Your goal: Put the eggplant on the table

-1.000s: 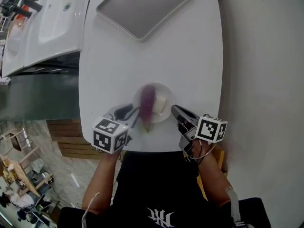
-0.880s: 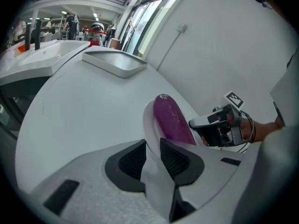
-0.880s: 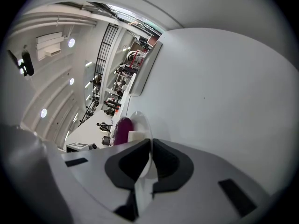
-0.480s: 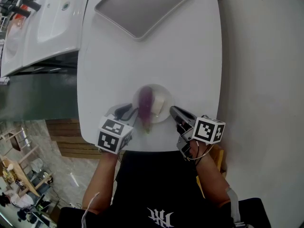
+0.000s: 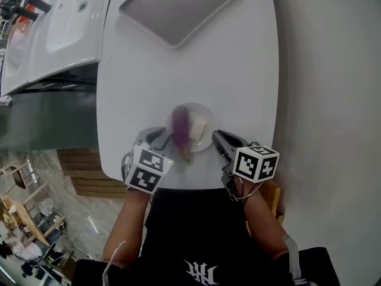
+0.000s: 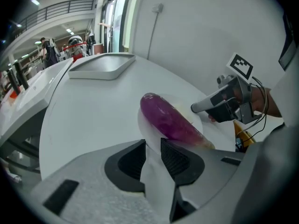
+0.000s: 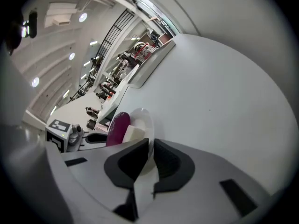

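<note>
**Eggplant on plate, both grippers at the rim**

The eggplant (image 5: 180, 127) is lying lengthwise on a small clear plate (image 5: 203, 142) near my edge of the white table (image 5: 238, 70). Its stem end is poking over the near rim. It is not yet on the tabletop itself. A pale block (image 5: 198, 126) is sitting just beside it on the plate, on my right.

My left gripper (image 5: 159, 140) is standing at the plate's left rim. Its jaws are nearly together and, as far as its own view shows, nipping that edge. My right gripper (image 5: 217, 137) is pinching the opposite rim, with the thin edge running between its narrowly set pads.

Judgement: I am steadying or tipping the plate, and the eggplant transfer is yet to come.

To do this well:
- I am aiming to keep both pinches even so the thin rim does not slip out.
- If tilting, go slowly toward the bare table so the eggplant slides out and the block does not follow.

The grey tray (image 5: 178, 8) is sitting well apart at the far end.
</note>
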`<state>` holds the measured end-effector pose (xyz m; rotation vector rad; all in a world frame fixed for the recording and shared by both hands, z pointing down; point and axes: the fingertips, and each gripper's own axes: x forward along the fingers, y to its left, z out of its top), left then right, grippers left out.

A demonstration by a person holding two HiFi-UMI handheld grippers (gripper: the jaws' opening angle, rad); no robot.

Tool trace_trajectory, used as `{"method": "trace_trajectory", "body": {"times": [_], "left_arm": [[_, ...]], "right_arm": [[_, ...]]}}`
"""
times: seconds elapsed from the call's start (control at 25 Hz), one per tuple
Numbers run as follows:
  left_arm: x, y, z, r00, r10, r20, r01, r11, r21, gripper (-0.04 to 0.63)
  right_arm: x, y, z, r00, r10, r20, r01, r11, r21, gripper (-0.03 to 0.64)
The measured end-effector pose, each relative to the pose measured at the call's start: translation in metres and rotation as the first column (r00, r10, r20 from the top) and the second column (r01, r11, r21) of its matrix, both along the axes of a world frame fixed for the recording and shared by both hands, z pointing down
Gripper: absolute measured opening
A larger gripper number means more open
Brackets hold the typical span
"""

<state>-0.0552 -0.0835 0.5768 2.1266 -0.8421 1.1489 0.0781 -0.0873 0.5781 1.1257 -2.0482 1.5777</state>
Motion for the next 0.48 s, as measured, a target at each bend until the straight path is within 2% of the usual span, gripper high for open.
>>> {"method": "trace_trajectory", "body": {"times": [0.12, 0.28, 0.48], "left_arm": [[0.001, -0.0019, -0.0013, 0.999, 0.024, 0.028, -0.024, 1.0, 0.01, 0.08], [0.0014, -0.0026, -0.0016, 0.997, 0.052, 0.064, -0.054, 0.998, 0.023, 0.081], [0.004, -0.0008, -0.0032, 0.981, 0.123, 0.149, -0.129, 0.991, 0.028, 0.081]], "right_arm": [[-0.0009, -0.0014, 0.003, 0.991, -0.075, -0.107, 0.08, 0.996, 0.042, 0.031], [-0.0027, -0.0048, 0.0032, 0.962, -0.156, -0.225, 0.179, 0.98, 0.086, 0.042], [-0.0031, -0.007, -0.0013, 0.893, -0.241, -0.379, 0.308, 0.943, 0.125, 0.058]]}}
